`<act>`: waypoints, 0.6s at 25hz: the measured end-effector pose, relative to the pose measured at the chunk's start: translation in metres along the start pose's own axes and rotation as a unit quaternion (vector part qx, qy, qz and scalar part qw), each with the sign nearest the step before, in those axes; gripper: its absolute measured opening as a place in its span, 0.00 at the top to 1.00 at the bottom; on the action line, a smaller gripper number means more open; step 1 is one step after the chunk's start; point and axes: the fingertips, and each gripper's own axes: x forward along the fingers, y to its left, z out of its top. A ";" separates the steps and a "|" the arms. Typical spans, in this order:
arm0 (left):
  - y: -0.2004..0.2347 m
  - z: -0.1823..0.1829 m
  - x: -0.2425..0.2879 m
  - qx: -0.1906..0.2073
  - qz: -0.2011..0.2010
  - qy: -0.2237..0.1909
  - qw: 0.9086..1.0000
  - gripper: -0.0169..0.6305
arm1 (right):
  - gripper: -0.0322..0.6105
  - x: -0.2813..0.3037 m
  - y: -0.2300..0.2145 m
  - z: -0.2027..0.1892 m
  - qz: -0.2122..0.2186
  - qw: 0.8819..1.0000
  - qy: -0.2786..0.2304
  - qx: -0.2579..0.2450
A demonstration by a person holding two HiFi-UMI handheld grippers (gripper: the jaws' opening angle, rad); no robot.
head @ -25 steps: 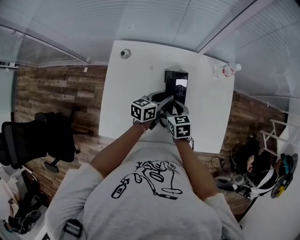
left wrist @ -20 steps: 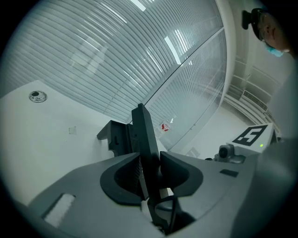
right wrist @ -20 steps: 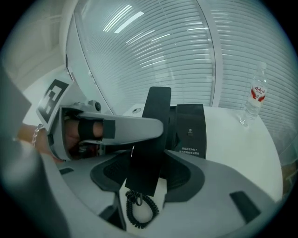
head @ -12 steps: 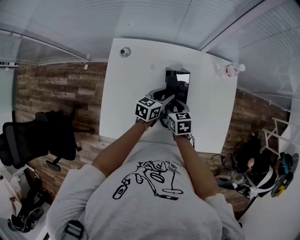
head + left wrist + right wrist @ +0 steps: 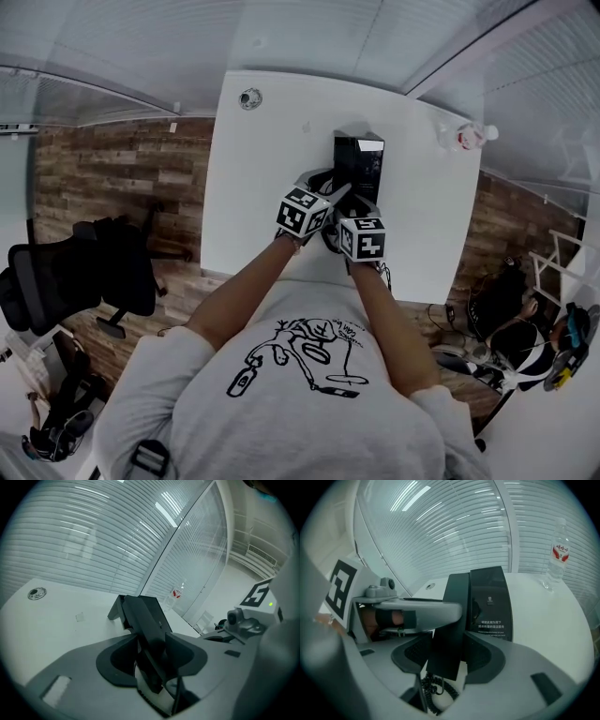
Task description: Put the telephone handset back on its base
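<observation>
The black telephone base (image 5: 367, 159) stands tilted on the white table (image 5: 253, 187). The black handset (image 5: 341, 172) lies along the base's left side; I cannot tell whether it is fully seated. My left gripper (image 5: 329, 191) reaches it from the left. Its jaws have just been opening, and the handset (image 5: 143, 620) runs between them toward the base (image 5: 157, 611) with a gap beside it. My right gripper (image 5: 447, 660) is open around the handset's near end (image 5: 452, 620), beside the base (image 5: 490, 602), with the coiled cord (image 5: 436, 686) below.
A water bottle (image 5: 464, 138) stands at the table's far right corner, also seen in the right gripper view as the bottle (image 5: 558, 555). A round grommet (image 5: 249, 97) sits at the far left. A black office chair (image 5: 75, 281) stands on the wooden floor at the left.
Both grippers have moved forward and down toward the base with the handset. The handset, held in front of the base before, now lies along its left side.
</observation>
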 end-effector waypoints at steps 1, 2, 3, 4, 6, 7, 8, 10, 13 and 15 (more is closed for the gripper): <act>0.001 0.000 0.000 0.002 0.001 0.002 1.000 0.71 | 0.64 0.000 0.000 0.000 -0.001 1.000 0.000 0.003; 0.001 -0.001 0.000 0.002 0.003 0.004 1.000 0.71 | 0.64 0.001 0.000 0.000 -0.001 1.000 0.001 0.006; 0.002 -0.002 0.001 0.002 0.004 0.006 1.000 0.71 | 0.64 0.002 0.000 -0.001 -0.002 1.000 0.002 0.009; 0.003 -0.003 0.002 0.000 0.004 0.008 1.000 0.71 | 0.64 0.002 -0.001 -0.001 -0.003 1.000 0.003 0.012; 0.004 -0.003 0.004 0.000 0.006 0.009 1.000 0.70 | 0.65 0.004 -0.003 -0.001 -0.008 1.000 0.005 0.013; 0.005 -0.003 0.005 0.002 0.007 0.008 1.000 0.70 | 0.65 0.005 -0.003 -0.001 -0.010 1.000 0.005 0.013; 0.006 -0.001 0.005 0.003 0.009 0.007 1.000 0.70 | 0.65 0.006 -0.004 0.000 -0.011 1.000 0.004 0.012; 0.008 0.002 0.005 0.002 0.013 0.005 1.000 0.69 | 0.65 0.006 -0.005 0.004 -0.014 1.000 0.002 0.010; 0.010 0.004 0.006 -0.002 0.016 0.006 1.000 0.68 | 0.65 0.006 -0.007 0.007 -0.014 1.000 -0.001 0.013; 0.014 0.002 0.006 -0.005 0.021 0.011 1.000 0.68 | 0.65 0.006 -0.006 0.006 -0.010 1.000 -0.006 0.015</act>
